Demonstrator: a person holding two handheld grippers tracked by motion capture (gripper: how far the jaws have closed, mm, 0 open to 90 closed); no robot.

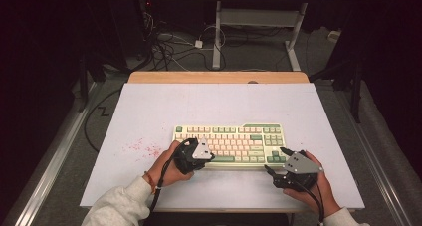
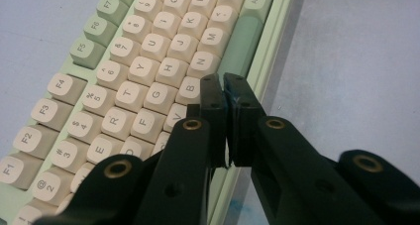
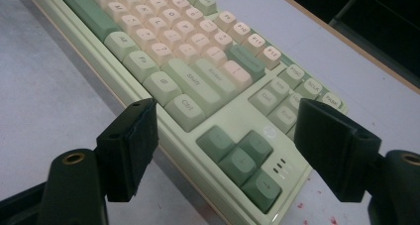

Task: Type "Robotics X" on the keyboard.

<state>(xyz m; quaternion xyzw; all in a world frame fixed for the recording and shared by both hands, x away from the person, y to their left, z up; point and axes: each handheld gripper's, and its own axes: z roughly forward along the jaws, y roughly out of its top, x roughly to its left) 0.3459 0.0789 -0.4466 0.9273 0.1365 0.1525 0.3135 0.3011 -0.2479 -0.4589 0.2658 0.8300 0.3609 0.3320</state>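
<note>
**Both grippers stationed at keyboard's near edge; left closed, right open**

The keyboard [image 1: 230,144], pale green with cream keys, lies flat on the white tabletop [image 1: 149,111], slightly toward 6 o'clock of its middle, long side across the high view.

The left gripper [image 1: 211,157] sits at the keyboard's near edge, toward its 7 o'clock corner, held by the left hand [image 1: 166,169]. In the left gripper view its jaws stand pressed together with nothing between them, the tips [image 2: 224,88] over the bottom key row beside the B key [image 2: 188,89] and the green space bar [image 2: 241,41]. Whether the tips touch a key cannot be told.

The right gripper [image 1: 275,161] sits at the keyboard's 5 o'clock corner, held by the right hand [image 1: 312,186]. In the right gripper view its jaws stand wide apart and grip nothing; the corner bearing the green arrow keys [image 3: 241,160] lies between them, with no pad pressing on it.

Red specks [image 1: 142,147] mark the tabletop at 9 o'clock of the keyboard. A bare wooden strip [image 1: 219,77] shows along the tabletop's 12 o'clock edge.
</note>
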